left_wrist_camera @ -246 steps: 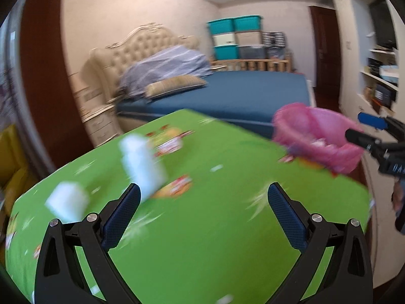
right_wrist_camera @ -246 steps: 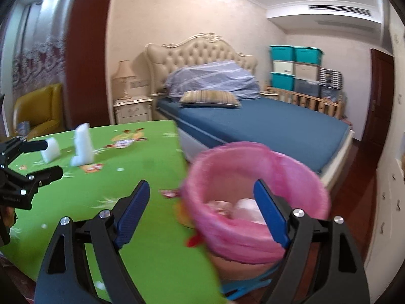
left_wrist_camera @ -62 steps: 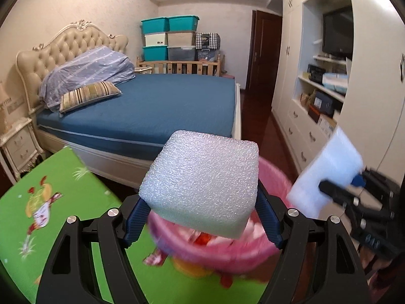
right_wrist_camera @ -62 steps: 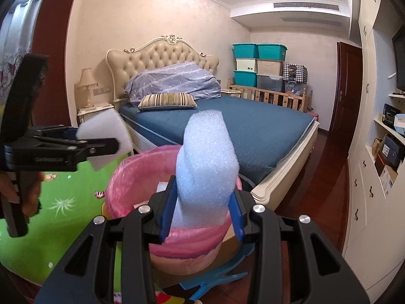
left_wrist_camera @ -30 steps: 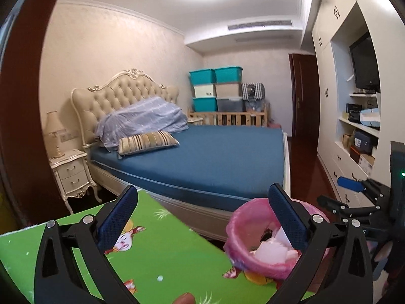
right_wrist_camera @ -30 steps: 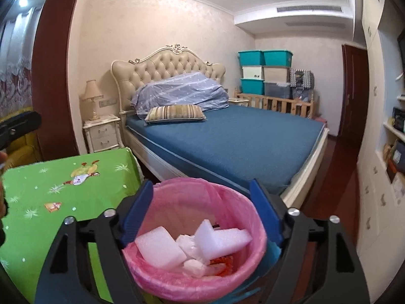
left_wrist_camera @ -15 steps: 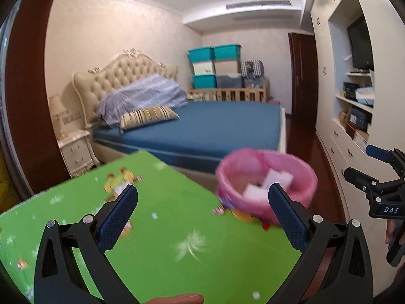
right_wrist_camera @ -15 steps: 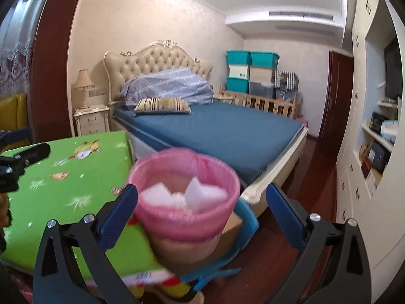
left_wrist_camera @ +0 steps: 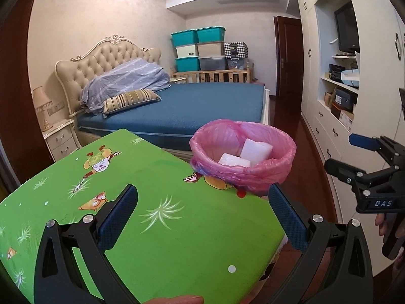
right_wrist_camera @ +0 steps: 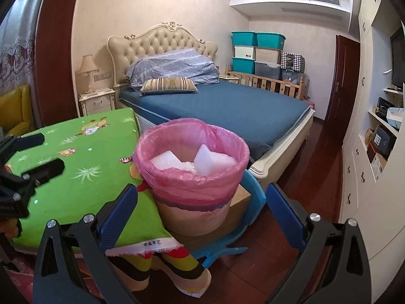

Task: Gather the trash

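Note:
A bin lined with a pink bag [left_wrist_camera: 253,176] stands just past the far right corner of the green table [left_wrist_camera: 157,240]. Two white foam blocks [left_wrist_camera: 256,149] lie inside it. My left gripper [left_wrist_camera: 202,219] hangs open over the table, nothing between its blue pads. The right gripper [left_wrist_camera: 347,155] shows at the right edge, beside the bin. In the right wrist view the bin [right_wrist_camera: 192,190] sits straight ahead with the foam blocks [right_wrist_camera: 214,162] on top. My right gripper [right_wrist_camera: 202,215] stands wide open in front of it and empty. The left gripper [right_wrist_camera: 41,154] is over the table [right_wrist_camera: 76,177].
The bin rests on a cardboard box [right_wrist_camera: 239,202] on a blue plastic seat [right_wrist_camera: 253,210]. A blue bed [right_wrist_camera: 227,111] lies behind, with stacked storage boxes [right_wrist_camera: 258,53] beyond. White cabinets [left_wrist_camera: 326,131] line the right wall. Dark wood floor [right_wrist_camera: 319,177] runs between bed and cabinets.
Both foam blocks, held two seconds ago, now lie in the bin. The right gripper opened wider and backed away from the bin. The left gripper dropped lower over the green table.

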The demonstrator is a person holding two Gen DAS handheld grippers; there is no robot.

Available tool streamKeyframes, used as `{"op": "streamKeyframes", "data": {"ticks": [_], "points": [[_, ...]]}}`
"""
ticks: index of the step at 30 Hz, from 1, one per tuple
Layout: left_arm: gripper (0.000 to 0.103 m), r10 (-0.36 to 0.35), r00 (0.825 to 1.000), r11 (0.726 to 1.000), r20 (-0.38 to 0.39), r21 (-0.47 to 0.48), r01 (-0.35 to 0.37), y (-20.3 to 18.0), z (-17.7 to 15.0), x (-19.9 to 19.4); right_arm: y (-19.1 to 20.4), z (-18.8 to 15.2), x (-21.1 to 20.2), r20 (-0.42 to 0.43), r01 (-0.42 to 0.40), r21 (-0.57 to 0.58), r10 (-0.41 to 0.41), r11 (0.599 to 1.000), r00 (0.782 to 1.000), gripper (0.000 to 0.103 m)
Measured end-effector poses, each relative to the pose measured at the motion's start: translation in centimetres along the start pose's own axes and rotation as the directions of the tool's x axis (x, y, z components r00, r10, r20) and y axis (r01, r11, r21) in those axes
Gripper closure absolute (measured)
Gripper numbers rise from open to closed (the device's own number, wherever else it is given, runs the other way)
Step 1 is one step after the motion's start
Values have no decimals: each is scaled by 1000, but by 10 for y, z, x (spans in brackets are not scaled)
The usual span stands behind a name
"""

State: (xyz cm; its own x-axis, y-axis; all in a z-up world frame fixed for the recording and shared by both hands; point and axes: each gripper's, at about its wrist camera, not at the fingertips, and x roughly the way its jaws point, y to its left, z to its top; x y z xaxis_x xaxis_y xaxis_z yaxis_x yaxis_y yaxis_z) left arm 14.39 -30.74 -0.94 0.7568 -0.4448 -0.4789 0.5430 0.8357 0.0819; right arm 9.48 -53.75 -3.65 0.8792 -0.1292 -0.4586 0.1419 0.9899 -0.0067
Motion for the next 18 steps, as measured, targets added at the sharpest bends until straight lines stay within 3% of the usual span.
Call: {"op": "streamKeyframes", "data": {"ticks": [10, 18], "points": [[6, 8, 1000, 1000, 8, -3, -8, -1, -1, -1, 7, 6, -14, 60, -24, -26, 26, 999, 998, 5], [6, 11, 1000, 1000, 16, -1, -11, 0, -2, -2, 11, 4, -12, 57, -25, -42, 27, 999, 998, 5]]}}
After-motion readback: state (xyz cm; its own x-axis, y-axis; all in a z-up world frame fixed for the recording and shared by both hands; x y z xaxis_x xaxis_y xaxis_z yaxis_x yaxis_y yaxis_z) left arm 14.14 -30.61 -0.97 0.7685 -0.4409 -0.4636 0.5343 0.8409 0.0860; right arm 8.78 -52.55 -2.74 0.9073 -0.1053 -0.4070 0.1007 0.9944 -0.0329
